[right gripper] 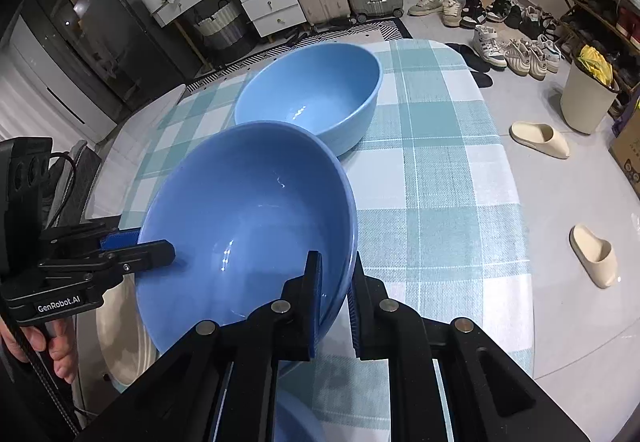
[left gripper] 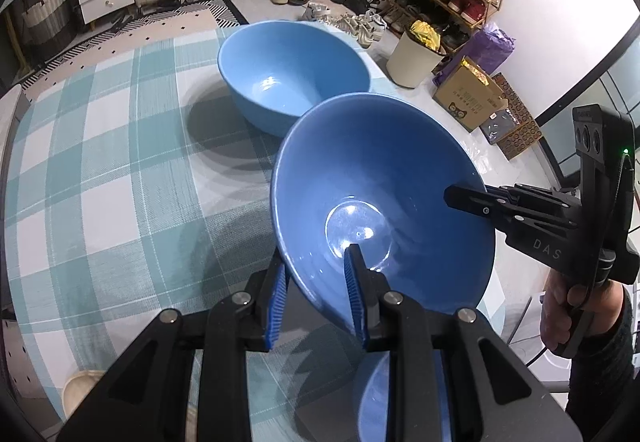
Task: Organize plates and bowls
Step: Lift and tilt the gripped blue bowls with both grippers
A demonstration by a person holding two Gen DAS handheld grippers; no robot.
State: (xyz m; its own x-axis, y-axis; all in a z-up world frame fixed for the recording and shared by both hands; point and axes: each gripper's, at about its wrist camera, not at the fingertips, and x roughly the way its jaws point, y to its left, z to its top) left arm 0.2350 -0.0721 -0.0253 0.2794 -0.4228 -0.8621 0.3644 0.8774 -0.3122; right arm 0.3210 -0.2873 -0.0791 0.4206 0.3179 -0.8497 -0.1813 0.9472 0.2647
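Illumination was bright, even and overhead. Specular highlights marked the bowl point(left gripper: 380, 201) floor between the jaws. Soft shadows fell on the table point(left gripper: 120, 161) beyond them. Fisheye curvature and dark vignetting affected all edges; focus was sharp.

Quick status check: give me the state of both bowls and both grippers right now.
Near bowl: empty, tilted, held off the table by its rim on two sides.
Far bowl: empty, upright on the checked tablecloth.
Left gripper: shut on the near bowl's rim.
Right gripper: shut on the opposite rim.
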